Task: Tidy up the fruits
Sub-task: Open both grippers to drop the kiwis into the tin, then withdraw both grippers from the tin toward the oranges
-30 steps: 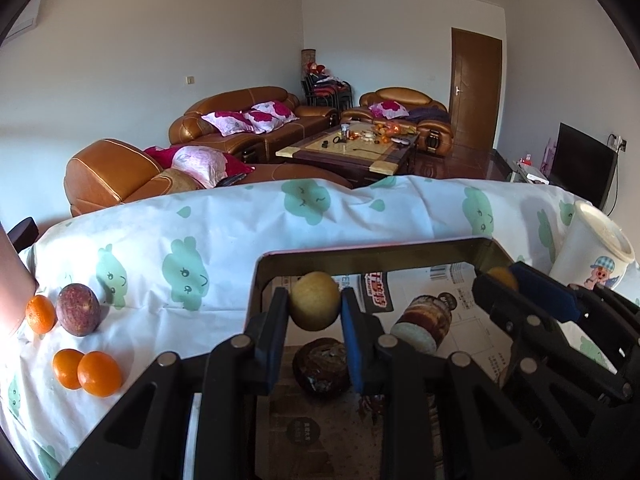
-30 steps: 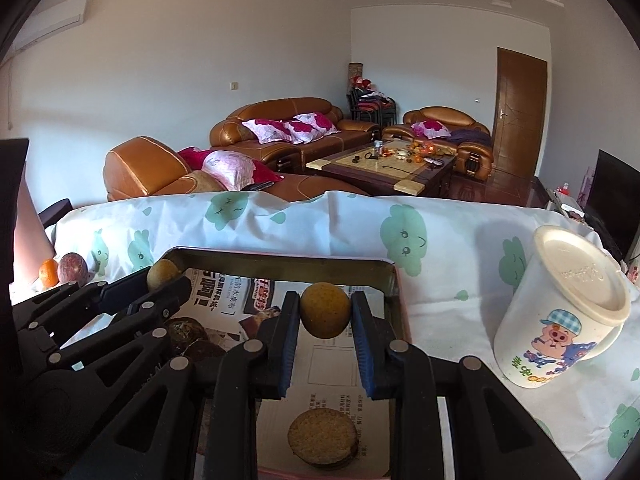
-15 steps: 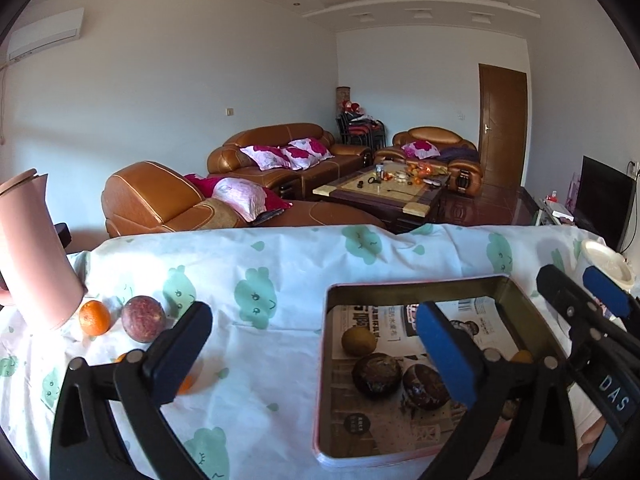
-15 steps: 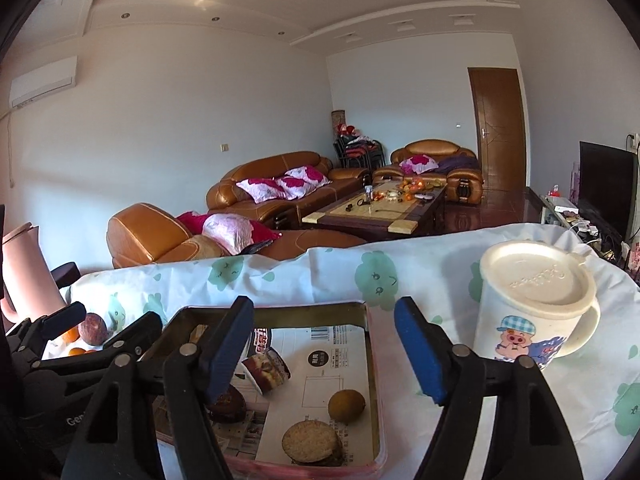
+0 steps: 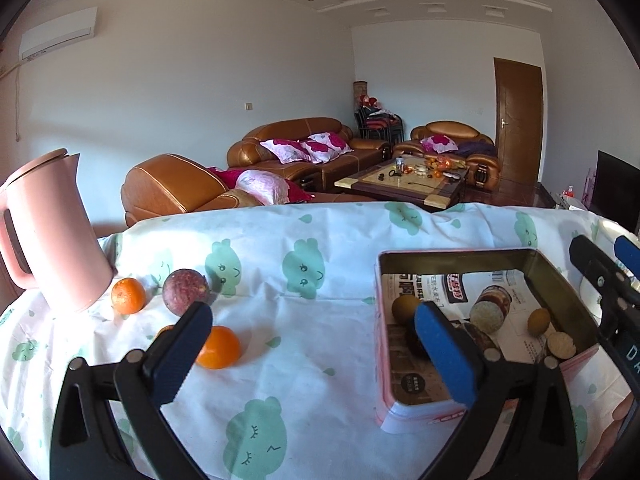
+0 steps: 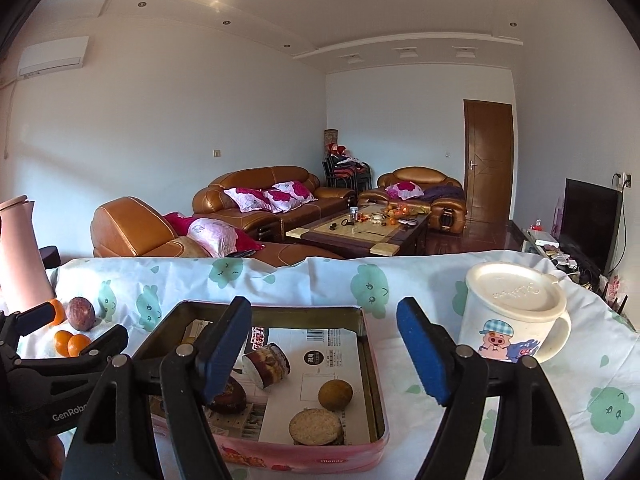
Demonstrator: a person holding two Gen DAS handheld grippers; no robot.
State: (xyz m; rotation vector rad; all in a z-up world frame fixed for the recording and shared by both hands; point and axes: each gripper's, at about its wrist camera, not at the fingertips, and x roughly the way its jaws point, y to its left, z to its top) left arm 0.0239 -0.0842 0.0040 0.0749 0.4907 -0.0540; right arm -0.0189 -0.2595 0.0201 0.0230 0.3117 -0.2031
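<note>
Both claws released and empty: left gripper (image 5: 316,344) spread wide above the cloth, right gripper (image 6: 320,344) spread over the tin (image 6: 366,322). Loose fruit, two oranges (image 5: 218,347) (image 5: 128,295) and a purple fruit (image 5: 185,286), lay forward-left of the left claw, well apart from the right; left clearly nearer.

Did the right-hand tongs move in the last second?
Yes. The right tongs let go of the small brown fruit, opened, and pulled up and back from the tin.
</note>
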